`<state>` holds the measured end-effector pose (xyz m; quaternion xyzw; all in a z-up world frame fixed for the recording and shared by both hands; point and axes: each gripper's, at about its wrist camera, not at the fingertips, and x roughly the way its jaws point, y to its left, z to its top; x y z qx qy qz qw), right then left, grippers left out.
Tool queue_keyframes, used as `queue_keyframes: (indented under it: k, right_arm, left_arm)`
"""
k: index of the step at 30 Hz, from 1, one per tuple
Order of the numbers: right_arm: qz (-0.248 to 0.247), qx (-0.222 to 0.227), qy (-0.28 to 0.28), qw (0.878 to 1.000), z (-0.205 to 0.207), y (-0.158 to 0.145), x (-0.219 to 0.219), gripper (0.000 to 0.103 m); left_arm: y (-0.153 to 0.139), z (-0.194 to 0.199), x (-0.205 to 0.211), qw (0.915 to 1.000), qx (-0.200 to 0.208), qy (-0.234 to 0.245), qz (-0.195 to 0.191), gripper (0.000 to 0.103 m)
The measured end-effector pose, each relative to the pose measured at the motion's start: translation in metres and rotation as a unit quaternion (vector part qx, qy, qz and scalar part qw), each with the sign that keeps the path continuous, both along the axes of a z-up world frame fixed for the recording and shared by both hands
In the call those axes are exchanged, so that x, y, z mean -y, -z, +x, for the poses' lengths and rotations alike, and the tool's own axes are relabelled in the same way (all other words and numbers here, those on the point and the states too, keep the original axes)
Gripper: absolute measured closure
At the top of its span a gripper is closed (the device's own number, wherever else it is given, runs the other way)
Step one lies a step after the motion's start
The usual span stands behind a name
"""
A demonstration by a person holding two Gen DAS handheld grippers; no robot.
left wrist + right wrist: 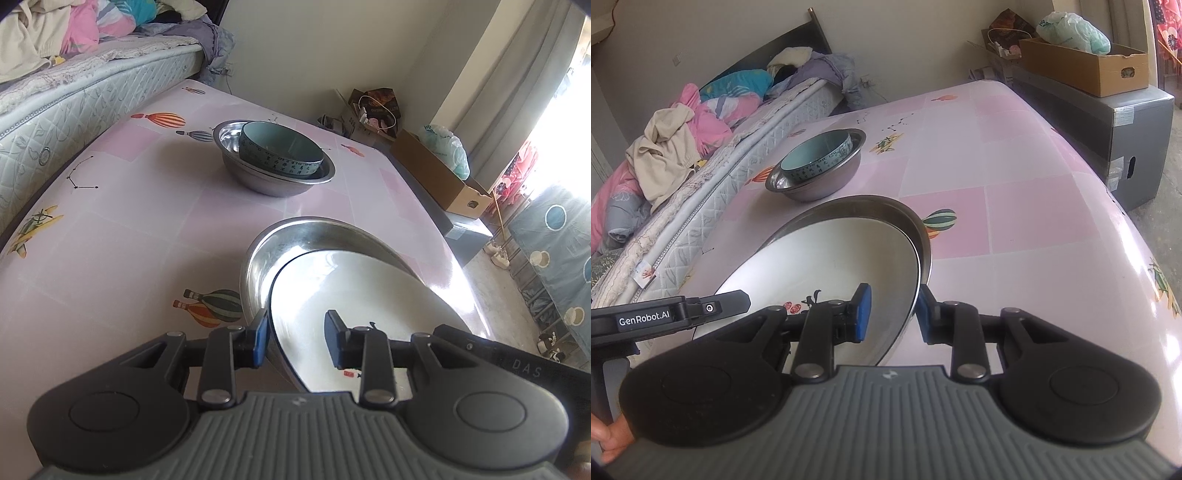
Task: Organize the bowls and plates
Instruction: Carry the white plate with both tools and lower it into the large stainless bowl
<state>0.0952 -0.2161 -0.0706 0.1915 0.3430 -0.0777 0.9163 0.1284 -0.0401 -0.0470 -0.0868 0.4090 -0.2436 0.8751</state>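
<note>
Pink bench [122, 229]: teal bowl [280, 155] nested at 12 o'clock. Left claw [297, 341] and right claw [892, 314], both narrow, straddle white plate [332, 295] and steel pan [280, 247] rims; release apparently remaining.

The white plate's [332, 291] near rim is hidden behind the left tongs [297, 339]; printing on the teal bowl [284, 147] at twelve o'clock is too small to read.

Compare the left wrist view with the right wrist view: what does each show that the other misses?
Left wrist only: patterned blue curtain, shoes on the floor.

Right wrist only: the left gripper's body marked GenRobot.AI, a hand at the frame edge.

Both: white plate lying in a steel pan, each gripper's fingers straddling their rims; teal bowl inside a steel basin; pink tablecloth; bed, cardboard box.
</note>
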Motion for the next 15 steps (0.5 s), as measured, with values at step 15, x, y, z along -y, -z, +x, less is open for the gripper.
queue_keyframes:
  k: [15]
  right_arm:
    - [-0.013,0.028,0.013,0.999,-0.002,-0.012,-0.002,0.065]
  left_arm:
    - [-0.011,-0.011,-0.003,0.9993,0.035,-0.006,0.016,0.052]
